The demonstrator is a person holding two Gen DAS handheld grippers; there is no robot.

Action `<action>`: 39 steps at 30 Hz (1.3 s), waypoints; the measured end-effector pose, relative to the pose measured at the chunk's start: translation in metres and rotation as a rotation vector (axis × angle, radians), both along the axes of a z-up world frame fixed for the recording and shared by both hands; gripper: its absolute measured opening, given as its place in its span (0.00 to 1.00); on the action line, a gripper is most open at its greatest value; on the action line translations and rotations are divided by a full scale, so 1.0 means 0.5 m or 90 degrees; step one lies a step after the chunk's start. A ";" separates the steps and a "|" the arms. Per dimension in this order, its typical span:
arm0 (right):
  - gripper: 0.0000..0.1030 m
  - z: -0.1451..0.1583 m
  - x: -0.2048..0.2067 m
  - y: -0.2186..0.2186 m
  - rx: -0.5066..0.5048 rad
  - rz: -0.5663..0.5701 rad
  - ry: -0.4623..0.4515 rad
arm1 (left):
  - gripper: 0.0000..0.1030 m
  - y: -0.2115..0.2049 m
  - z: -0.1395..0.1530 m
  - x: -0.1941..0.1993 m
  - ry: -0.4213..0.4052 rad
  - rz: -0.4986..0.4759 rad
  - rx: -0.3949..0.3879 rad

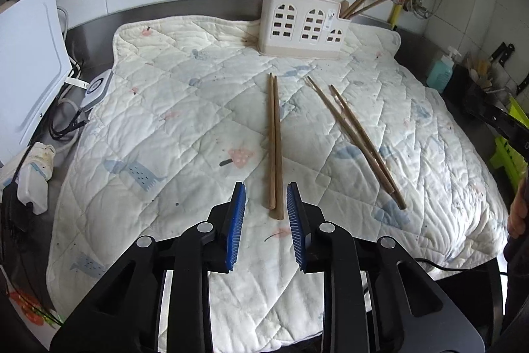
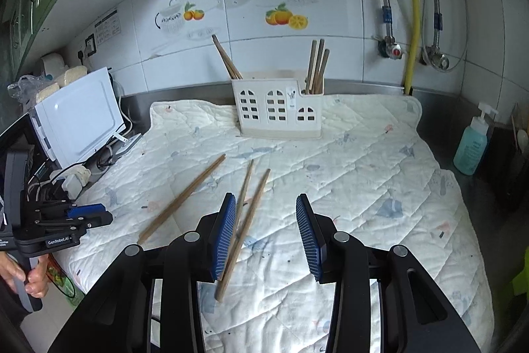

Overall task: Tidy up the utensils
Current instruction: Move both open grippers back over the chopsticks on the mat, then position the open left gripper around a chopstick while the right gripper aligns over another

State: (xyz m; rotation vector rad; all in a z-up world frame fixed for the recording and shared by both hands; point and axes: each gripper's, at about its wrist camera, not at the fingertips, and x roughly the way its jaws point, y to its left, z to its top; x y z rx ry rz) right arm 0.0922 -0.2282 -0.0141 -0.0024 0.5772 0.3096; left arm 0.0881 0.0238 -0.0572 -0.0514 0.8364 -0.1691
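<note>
Two pairs of brown wooden chopsticks lie on a quilted white mat (image 1: 172, 134). One pair (image 1: 274, 144) runs straight away from my left gripper (image 1: 266, 199), which is open with the near ends just ahead of its blue pads. The other pair (image 1: 357, 138) lies slanted to the right. In the right wrist view that second pair (image 2: 246, 214) lies beside the left pad of my open right gripper (image 2: 266, 210), and the first pair (image 2: 182, 197) is further left. A white utensil holder (image 1: 305, 25) (image 2: 277, 111) stands at the mat's far edge with chopsticks upright in both ends.
A white appliance (image 2: 77, 118) with cables and a power strip stands left of the mat. A blue soap bottle (image 2: 472, 144) and a knife rack (image 1: 496, 68) stand to the right. Pipes and a yellow hose (image 2: 413, 9) run down the tiled wall.
</note>
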 end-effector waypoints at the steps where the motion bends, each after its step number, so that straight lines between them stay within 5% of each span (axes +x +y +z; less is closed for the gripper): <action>1: 0.36 -0.009 0.001 0.001 -0.002 -0.002 0.006 | 0.25 -0.005 -0.011 0.008 0.007 -0.004 0.000; 26: 0.36 -0.090 0.047 0.043 -0.040 0.008 0.077 | 0.13 -0.025 -0.100 0.107 0.052 -0.010 0.019; 30: 0.33 -0.110 0.054 0.054 -0.049 0.016 0.098 | 0.13 -0.048 -0.110 0.105 0.050 -0.021 0.048; 39: 0.22 -0.155 0.070 0.084 -0.050 0.049 0.161 | 0.13 -0.027 -0.108 0.119 0.056 -0.007 0.030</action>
